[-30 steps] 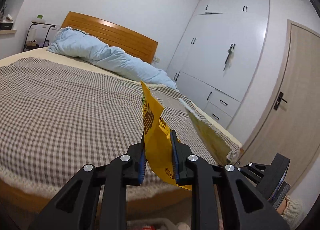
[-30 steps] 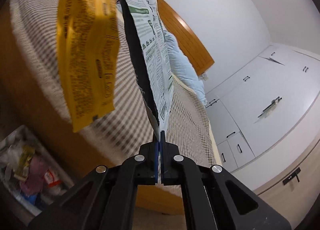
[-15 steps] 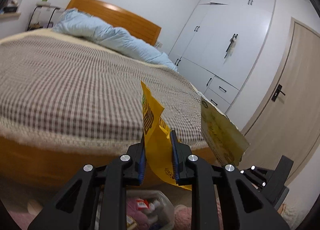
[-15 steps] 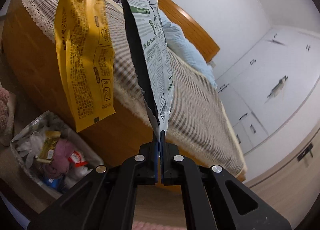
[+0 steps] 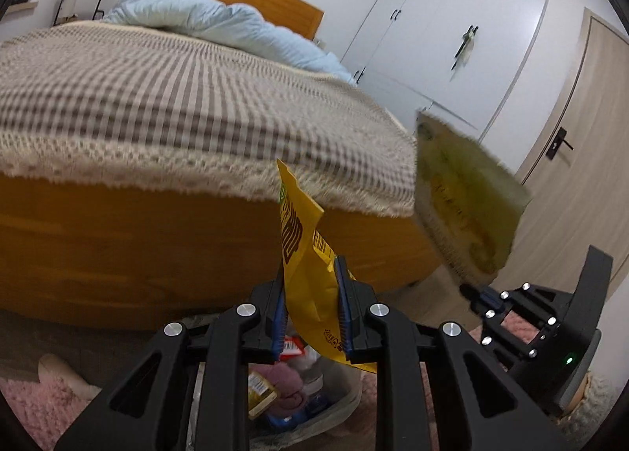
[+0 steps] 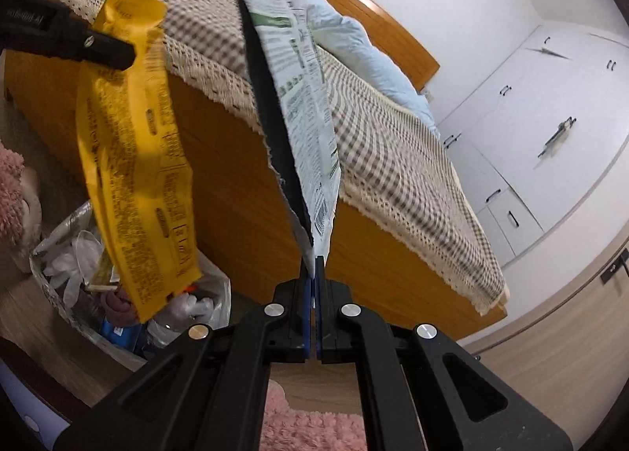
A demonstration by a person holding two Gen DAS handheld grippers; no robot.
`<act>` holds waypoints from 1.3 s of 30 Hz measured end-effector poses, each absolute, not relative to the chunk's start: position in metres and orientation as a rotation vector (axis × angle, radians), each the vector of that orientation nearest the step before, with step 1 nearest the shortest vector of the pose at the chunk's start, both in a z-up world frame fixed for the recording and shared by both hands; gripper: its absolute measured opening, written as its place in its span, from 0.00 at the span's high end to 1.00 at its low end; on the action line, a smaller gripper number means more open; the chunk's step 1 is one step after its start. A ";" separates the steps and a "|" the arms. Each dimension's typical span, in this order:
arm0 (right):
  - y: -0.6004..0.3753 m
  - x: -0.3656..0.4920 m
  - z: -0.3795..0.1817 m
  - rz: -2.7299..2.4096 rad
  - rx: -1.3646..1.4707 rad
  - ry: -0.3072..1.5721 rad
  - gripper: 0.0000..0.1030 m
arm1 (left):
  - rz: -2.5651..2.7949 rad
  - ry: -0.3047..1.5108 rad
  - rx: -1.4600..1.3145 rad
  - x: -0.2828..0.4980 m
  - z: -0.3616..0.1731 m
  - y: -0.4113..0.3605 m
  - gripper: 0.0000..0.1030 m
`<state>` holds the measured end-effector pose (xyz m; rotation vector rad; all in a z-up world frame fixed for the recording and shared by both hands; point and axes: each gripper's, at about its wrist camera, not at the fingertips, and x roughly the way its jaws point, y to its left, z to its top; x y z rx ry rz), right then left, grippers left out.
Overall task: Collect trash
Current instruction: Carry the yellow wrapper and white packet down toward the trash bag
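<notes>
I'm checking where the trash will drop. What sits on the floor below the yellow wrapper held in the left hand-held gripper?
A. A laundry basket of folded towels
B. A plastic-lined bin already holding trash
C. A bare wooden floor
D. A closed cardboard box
B: below the yellow wrapper clamped in the left hand-held gripper sits a plastic-lined bin holding wrappers and other trash.

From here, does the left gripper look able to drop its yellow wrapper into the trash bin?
Probably yes: the left gripper holds the yellow wrapper directly above the open trash bin, nothing between.
</notes>
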<state>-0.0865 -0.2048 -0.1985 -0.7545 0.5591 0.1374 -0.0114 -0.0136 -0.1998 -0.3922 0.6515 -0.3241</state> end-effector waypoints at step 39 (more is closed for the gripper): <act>-0.213 -0.064 -0.261 0.136 -0.847 0.761 0.99 | -0.068 1.208 -0.377 0.067 -0.378 -0.041 0.47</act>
